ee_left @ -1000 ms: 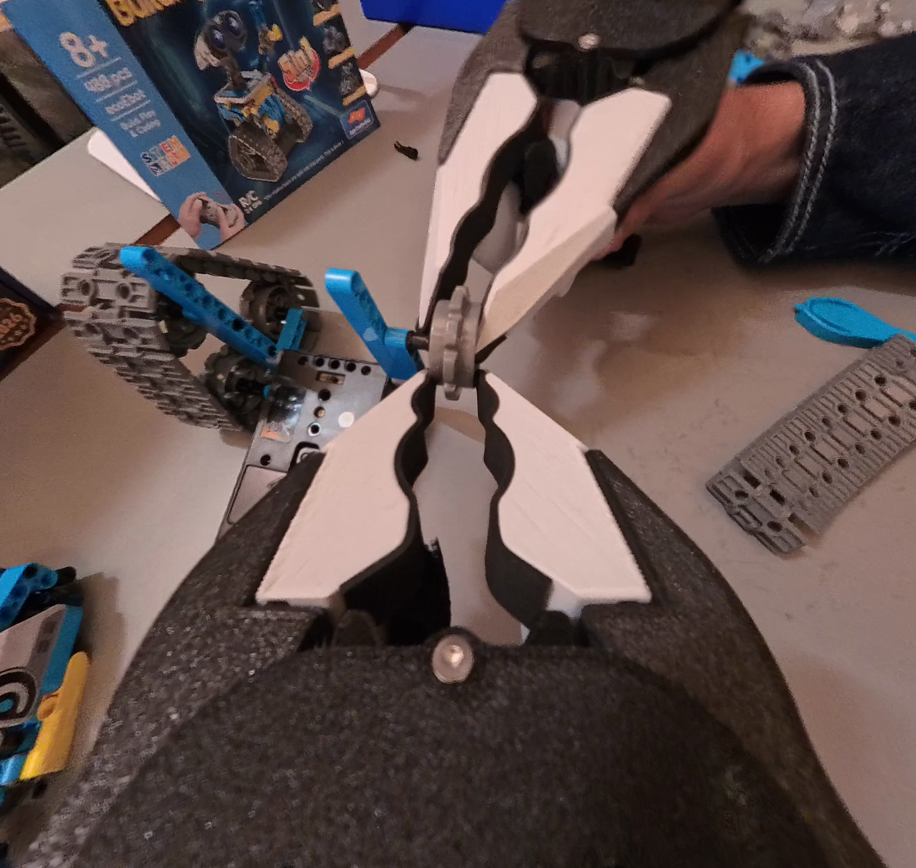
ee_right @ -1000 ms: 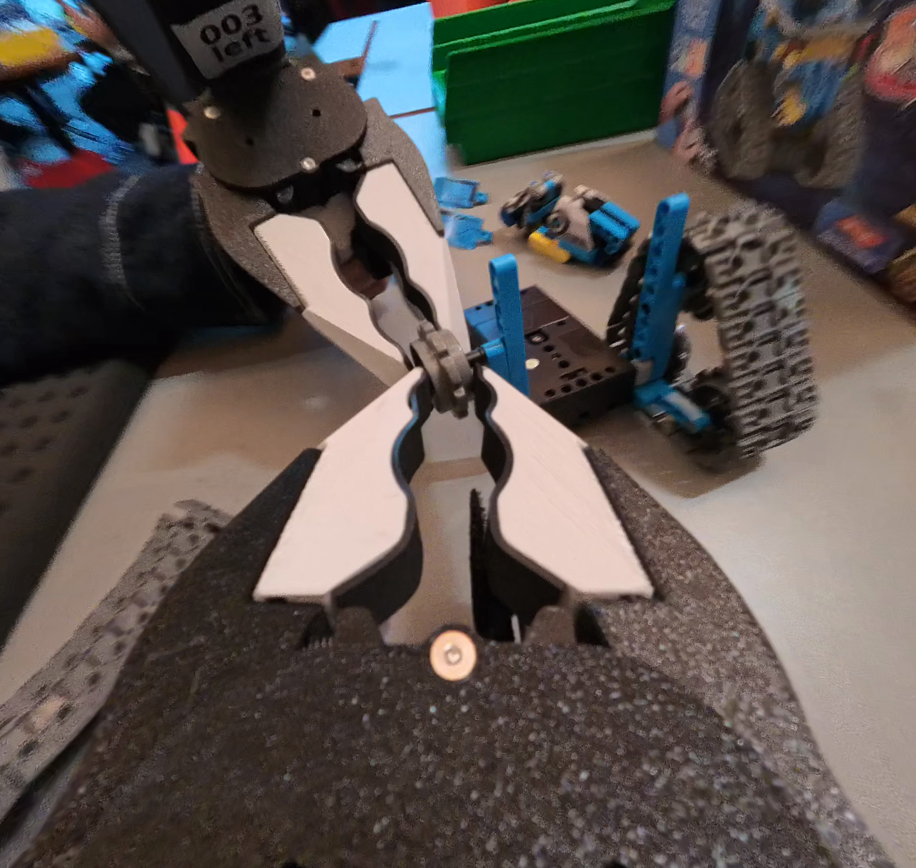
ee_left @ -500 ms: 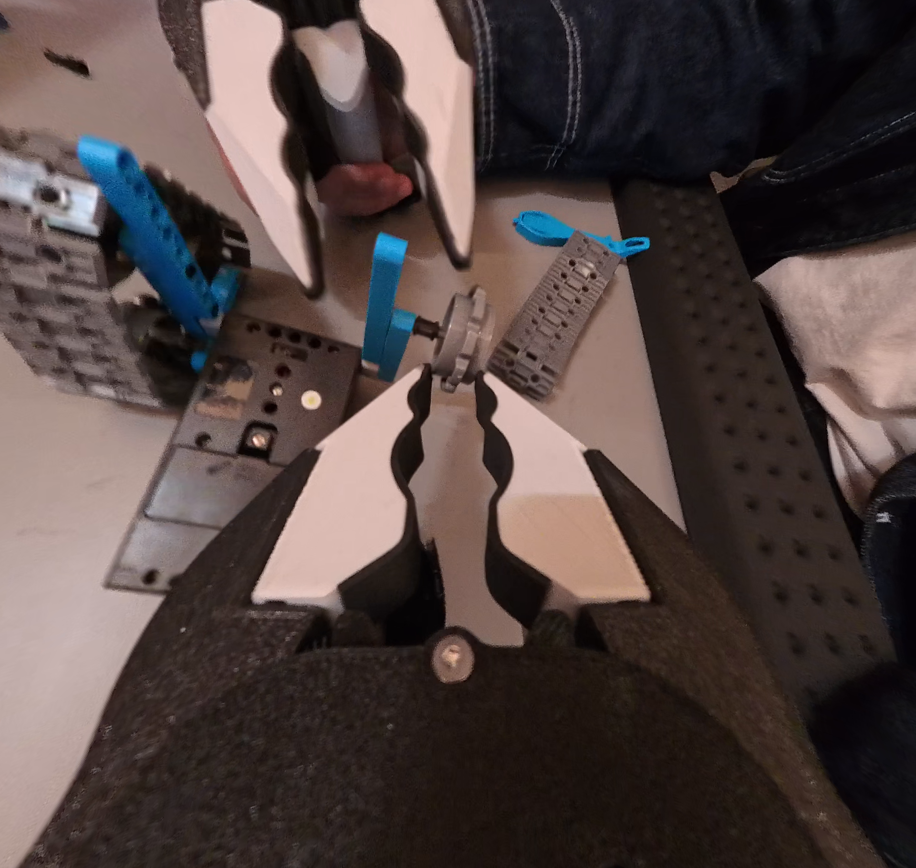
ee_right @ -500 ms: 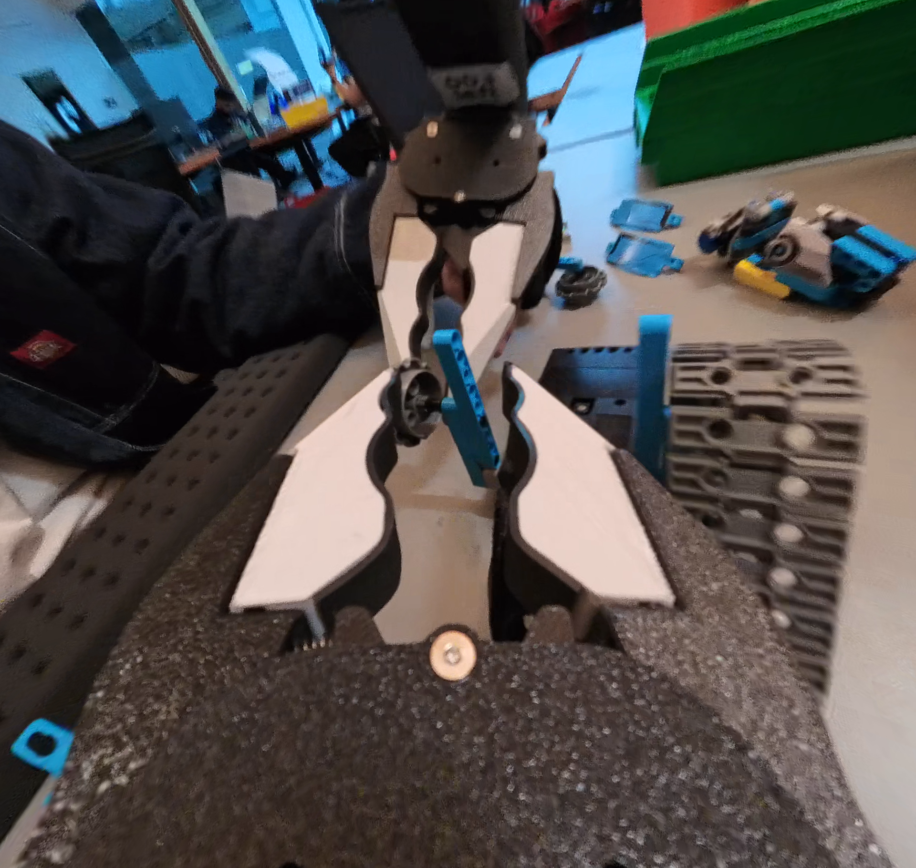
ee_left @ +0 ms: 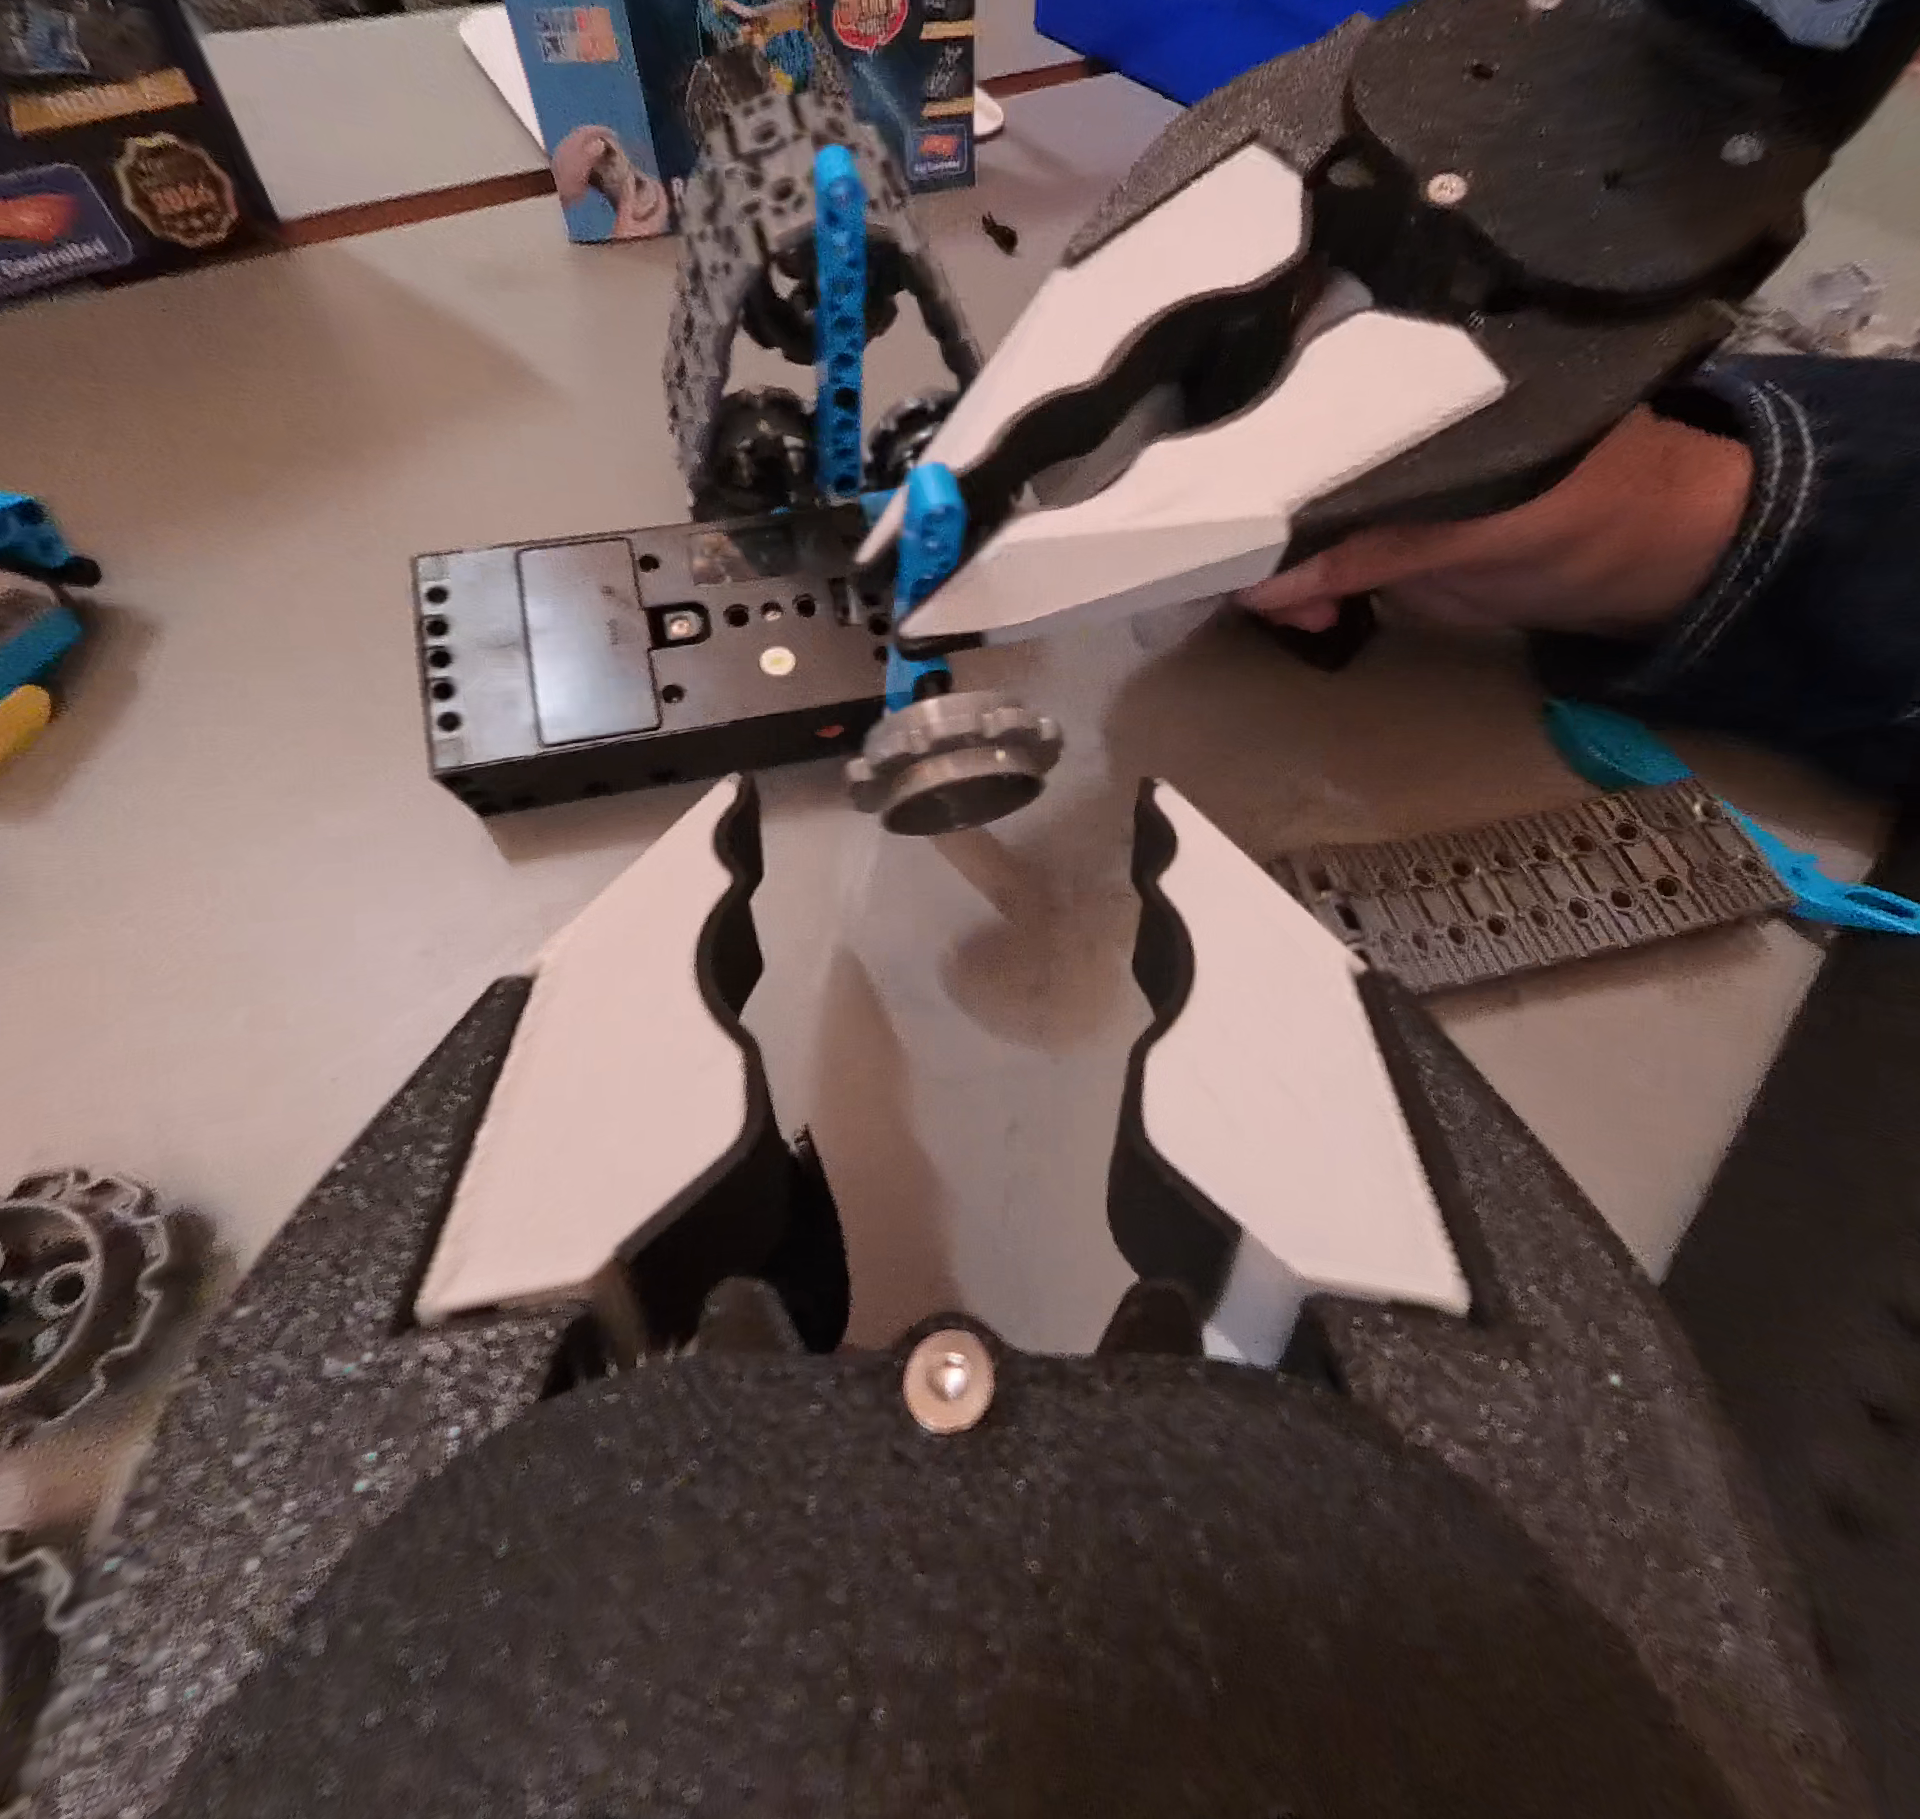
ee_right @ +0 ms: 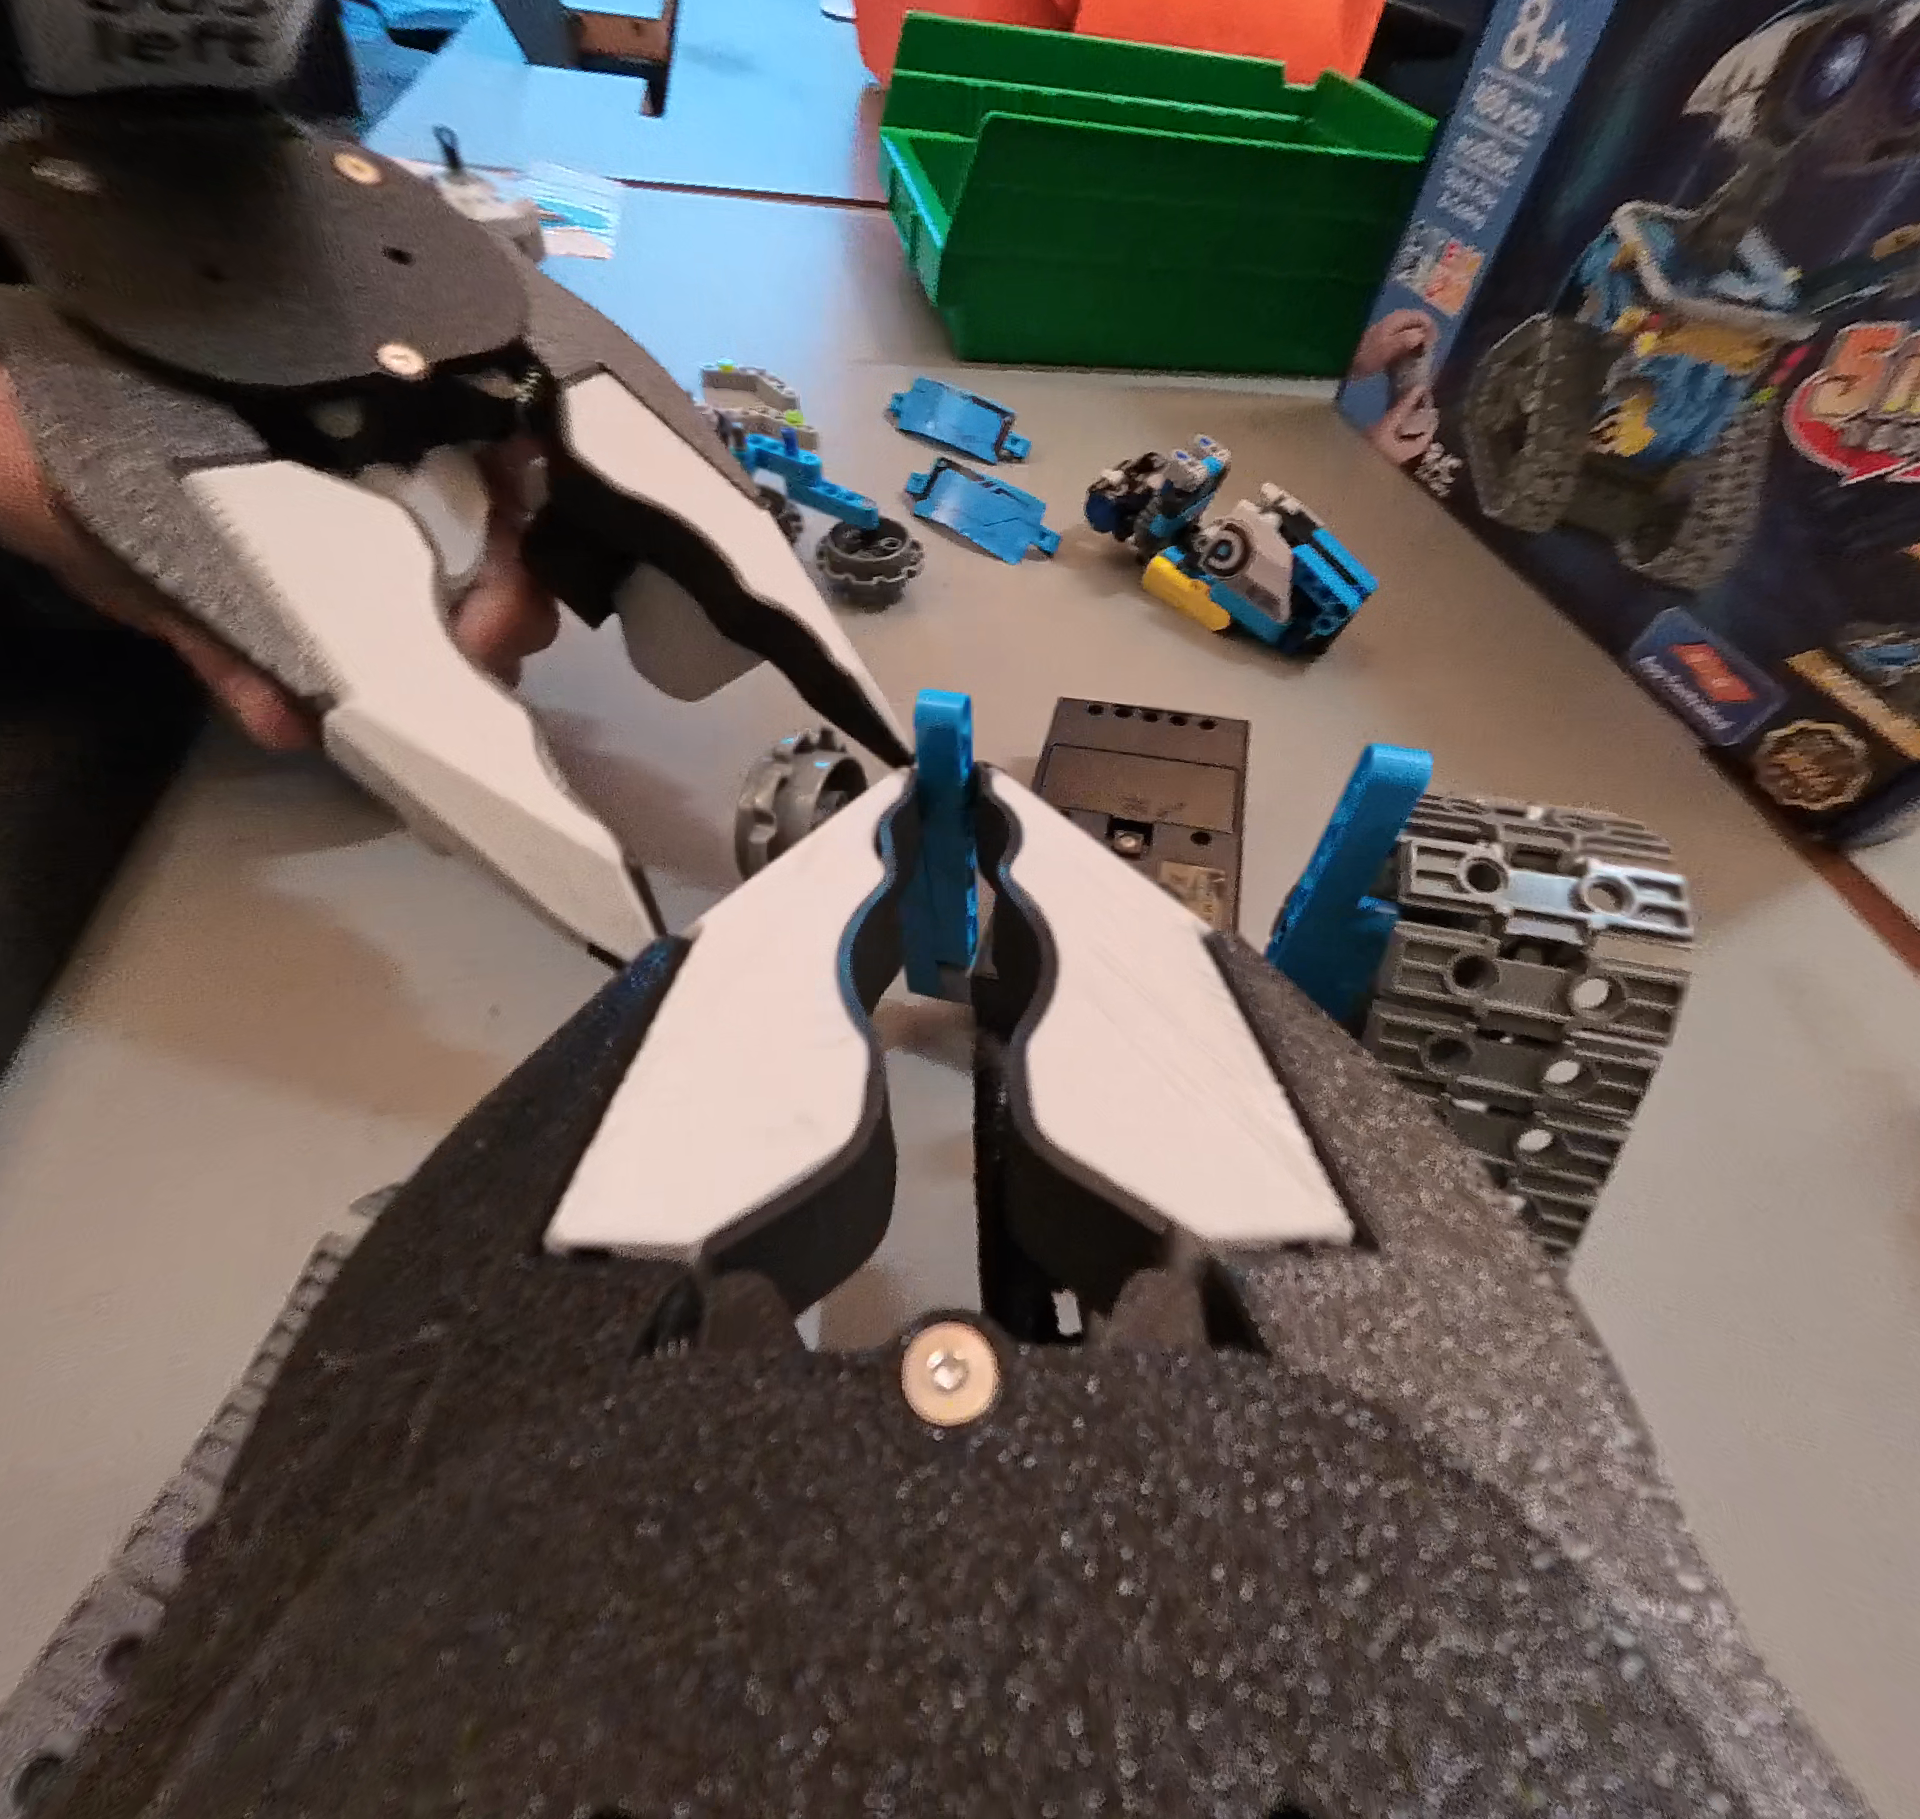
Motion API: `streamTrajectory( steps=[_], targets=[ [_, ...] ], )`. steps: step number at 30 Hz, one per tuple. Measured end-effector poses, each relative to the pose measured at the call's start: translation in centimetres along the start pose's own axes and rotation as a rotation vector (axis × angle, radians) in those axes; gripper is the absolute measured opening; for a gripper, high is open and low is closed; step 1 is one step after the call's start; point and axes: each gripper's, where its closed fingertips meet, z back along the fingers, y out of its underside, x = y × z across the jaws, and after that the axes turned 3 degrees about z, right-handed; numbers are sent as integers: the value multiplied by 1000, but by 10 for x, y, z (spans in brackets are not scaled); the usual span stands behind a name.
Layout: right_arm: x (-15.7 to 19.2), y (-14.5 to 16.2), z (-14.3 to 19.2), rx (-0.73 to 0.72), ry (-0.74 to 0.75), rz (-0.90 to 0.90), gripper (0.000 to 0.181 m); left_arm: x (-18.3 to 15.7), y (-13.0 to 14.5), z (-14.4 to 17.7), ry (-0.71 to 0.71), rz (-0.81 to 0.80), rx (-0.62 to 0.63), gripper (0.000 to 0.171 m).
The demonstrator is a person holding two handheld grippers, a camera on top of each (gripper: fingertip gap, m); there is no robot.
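Your right hand-held gripper (ee_right: 940,782) was clenched on the short blue beam (ee_right: 943,865), which stood upright between its fingertips; in the left wrist view that gripper (ee_left: 914,585) came in from 2 o'clock. The beam (ee_left: 925,574) rose from the near-right corner of the black battery box (ee_left: 623,668) lying flat on the grey worktop (ee_left: 260,938). A grey sprocket wheel (ee_left: 951,756) sat on an axle at the beam's lower end.

Your left hand-held gripper (ee_left: 940,803) was released, jaws spread wide, with the sprocket wheel just beyond its fingertips at 12 o'clock, apart from both fingers. At 12 o'clock behind the box stood a grey tracked assembly (ee_left: 810,315) with a long blue beam (ee_left: 836,315). A loose strip of grey track (ee_left: 1538,886) lay at 3 o'clock, a toy carton (ee_left: 727,34) farther back.
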Motion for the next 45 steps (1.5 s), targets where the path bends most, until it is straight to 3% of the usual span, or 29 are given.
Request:
streamTrajectory(
  steps=[3,7,18,27,32,35,45],
  targets=[
    [1,1,0,2,25,-18,7,8,-2,-7,-117,-68,9,58],
    [-6,-2,0,-28,62,-78,7,6,-3,-14,-126,-92,24,42],
    [-17,5,-3,14,168,-64,5,4,-8,-14,-229,-114,-11,36],
    [-16,2,-3,-23,50,-216,5,3,-8,-16,-186,-23,-34,38],
    [-12,0,-6,-10,59,-189,5,1,-9,-24,-211,19,-23,60],
    [-12,0,-6,-5,64,-171,5,7,-13,-24,-268,-8,-23,43],
    [-16,-1,-5,20,59,-264,5,2,-12,-17,-241,-22,-38,38]
  ],
)
